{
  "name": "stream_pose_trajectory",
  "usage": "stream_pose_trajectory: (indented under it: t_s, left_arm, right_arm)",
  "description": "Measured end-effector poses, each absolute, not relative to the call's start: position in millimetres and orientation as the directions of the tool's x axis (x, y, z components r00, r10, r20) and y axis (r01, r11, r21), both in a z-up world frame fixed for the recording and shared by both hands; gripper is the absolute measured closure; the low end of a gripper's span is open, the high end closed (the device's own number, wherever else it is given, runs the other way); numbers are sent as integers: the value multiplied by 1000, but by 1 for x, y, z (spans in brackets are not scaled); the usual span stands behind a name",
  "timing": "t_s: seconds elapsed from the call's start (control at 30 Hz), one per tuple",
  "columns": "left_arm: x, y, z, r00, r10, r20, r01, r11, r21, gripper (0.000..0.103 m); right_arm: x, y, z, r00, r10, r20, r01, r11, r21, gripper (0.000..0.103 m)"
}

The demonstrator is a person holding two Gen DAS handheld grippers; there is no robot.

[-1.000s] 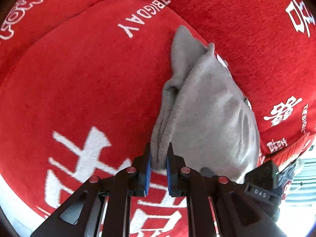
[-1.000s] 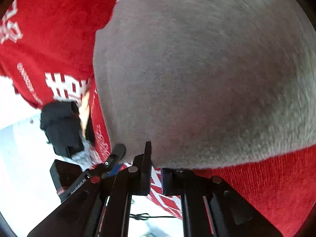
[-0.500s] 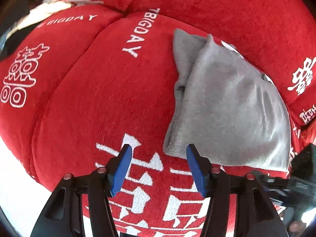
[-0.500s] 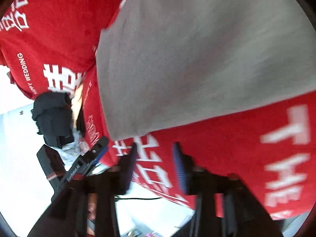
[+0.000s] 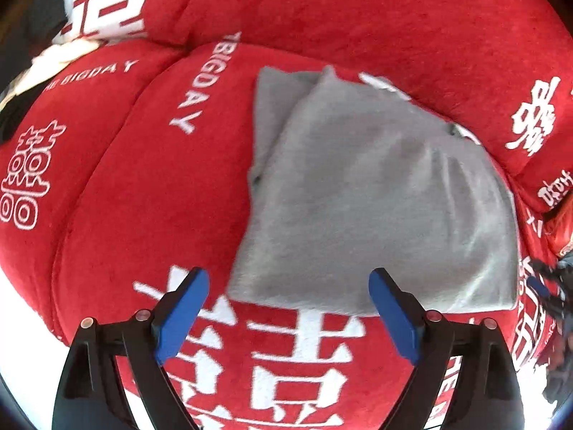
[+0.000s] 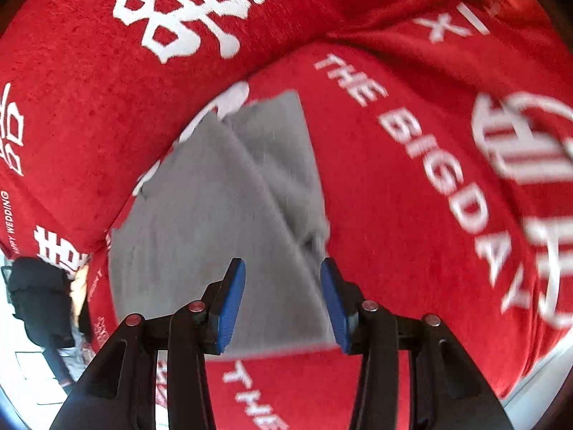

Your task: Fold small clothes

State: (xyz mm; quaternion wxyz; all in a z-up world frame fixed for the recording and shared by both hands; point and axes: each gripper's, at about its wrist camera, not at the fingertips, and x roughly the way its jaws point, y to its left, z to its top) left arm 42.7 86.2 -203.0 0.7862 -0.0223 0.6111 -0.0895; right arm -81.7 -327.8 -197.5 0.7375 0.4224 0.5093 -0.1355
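A folded grey fleece garment (image 5: 376,197) lies flat on a red sofa seat cushion (image 5: 143,186) printed with white characters. In the left wrist view my left gripper (image 5: 288,286) hangs open just above the garment's near edge, its blue pads (image 5: 182,308) wide apart and holding nothing. The right wrist view shows the same grey garment (image 6: 215,215) from the other side. My right gripper (image 6: 283,279) is open over its near edge, nothing between its blue pads (image 6: 232,301).
The red backrest cushion (image 5: 358,18) rises behind the garment. A neighbouring seat cushion (image 6: 447,179) with "THE BIGDAY" lettering lies beside it. A dark bundle (image 6: 39,301) sits off the sofa's edge over a pale floor at lower left of the right wrist view.
Both grippers were shut on the grey garment's edge a second ago. They have let go, opened wide and pulled back; the garment now rests folded on the cushion.
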Motion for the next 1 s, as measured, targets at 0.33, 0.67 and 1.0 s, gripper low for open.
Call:
stream_pose_trajectory:
  t_s: [0.33, 0.67, 1.0]
  left_arm:
    - [44, 42, -210, 192, -137, -972, 171, 980, -105, 12]
    - [43, 27, -224, 151, -112, -982, 200, 977, -81, 12]
    - [42, 30, -228, 126, -121, -985, 187, 978, -96, 12]
  right_arm:
    - [-34, -329, -228, 379, 336, -862, 571, 649, 503, 97]
    - [-41, -336, -231, 339, 269, -902, 567, 707, 424, 97]
    - [-74, -329, -202, 355, 249, -901, 573, 704, 420, 92]
